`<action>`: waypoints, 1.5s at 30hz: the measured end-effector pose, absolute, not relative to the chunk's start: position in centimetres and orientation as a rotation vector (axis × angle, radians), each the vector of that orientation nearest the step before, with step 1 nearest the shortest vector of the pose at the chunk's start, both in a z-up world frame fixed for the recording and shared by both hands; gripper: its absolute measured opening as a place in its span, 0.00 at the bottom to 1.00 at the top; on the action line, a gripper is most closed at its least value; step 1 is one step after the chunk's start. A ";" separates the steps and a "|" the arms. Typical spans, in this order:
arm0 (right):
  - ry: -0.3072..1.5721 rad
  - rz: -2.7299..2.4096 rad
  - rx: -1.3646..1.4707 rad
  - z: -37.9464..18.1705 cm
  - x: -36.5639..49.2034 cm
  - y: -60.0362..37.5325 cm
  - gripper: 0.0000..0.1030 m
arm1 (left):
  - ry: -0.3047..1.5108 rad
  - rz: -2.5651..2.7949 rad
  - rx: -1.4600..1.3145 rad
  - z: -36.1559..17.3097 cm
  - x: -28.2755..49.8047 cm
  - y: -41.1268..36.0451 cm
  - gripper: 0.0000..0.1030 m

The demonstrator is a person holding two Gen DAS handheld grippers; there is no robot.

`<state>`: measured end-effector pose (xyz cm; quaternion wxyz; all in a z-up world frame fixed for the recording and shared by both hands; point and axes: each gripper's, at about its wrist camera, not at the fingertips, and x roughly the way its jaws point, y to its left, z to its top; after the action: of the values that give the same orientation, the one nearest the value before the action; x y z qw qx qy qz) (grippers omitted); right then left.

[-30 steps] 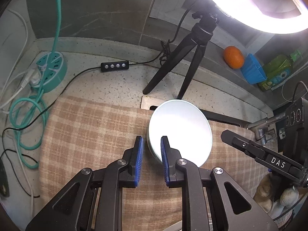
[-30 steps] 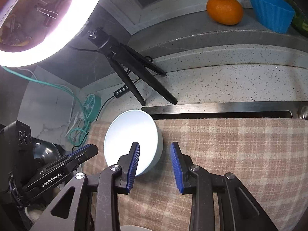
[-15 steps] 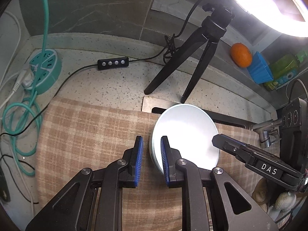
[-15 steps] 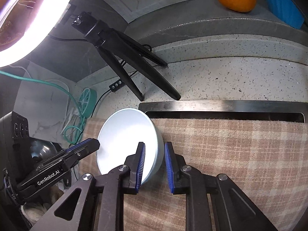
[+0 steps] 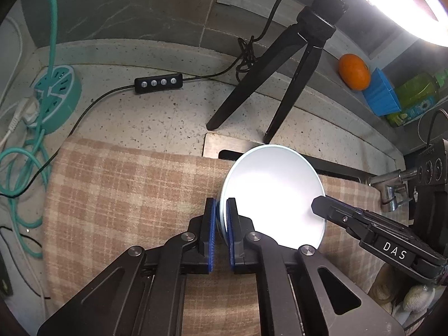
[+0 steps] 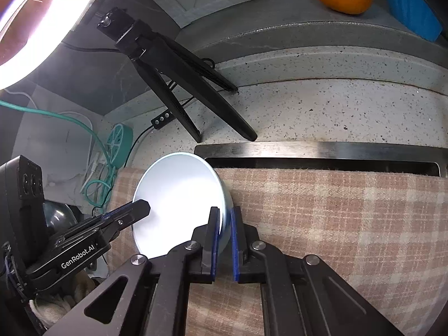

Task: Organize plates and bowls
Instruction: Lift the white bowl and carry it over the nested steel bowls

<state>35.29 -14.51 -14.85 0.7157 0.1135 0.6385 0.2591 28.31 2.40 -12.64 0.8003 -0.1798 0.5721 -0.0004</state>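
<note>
A pale blue-white bowl sits on the checked cloth, tilted with its inside toward me. My left gripper is shut on its left rim. My right gripper is shut on the bowl's opposite rim. Each gripper shows in the other's view: the right one at the bowl's right edge, the left one at its left edge. No other plates or bowls are visible.
A black tripod with a ring light stands behind the bowl. A steel sink edge runs along the cloth's far side, with a tap at right. A teal socket and cables lie left. An orange and a blue cup sit on the ledge.
Both grippers have closed onto the bowl's rim from opposite sides. The bowl has tipped up from lying flat on the cloth.
</note>
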 end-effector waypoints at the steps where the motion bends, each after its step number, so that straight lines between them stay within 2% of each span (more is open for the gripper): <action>1: 1.414 0.571 0.244 -14.7 35.3 -14.4 0.07 | 1.226 0.000 -0.388 -12.6 28.2 2.4 0.06; 10: 1.424 0.574 0.249 -13.1 34.3 -14.6 0.07 | 1.207 -0.010 -0.391 -11.0 26.7 2.5 0.05; 23: 1.372 0.625 0.221 -7.7 30.9 -14.0 0.07 | 1.137 -0.011 -0.384 -6.9 22.7 3.3 0.06; 45: 1.389 0.825 0.113 -4.0 21.6 -7.8 0.07 | 1.105 0.070 -0.414 -3.5 11.9 9.3 0.05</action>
<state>21.60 -7.83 -3.98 0.6897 0.0505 0.6212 0.3687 11.91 9.32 -3.50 0.8303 -0.1950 0.5211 0.0331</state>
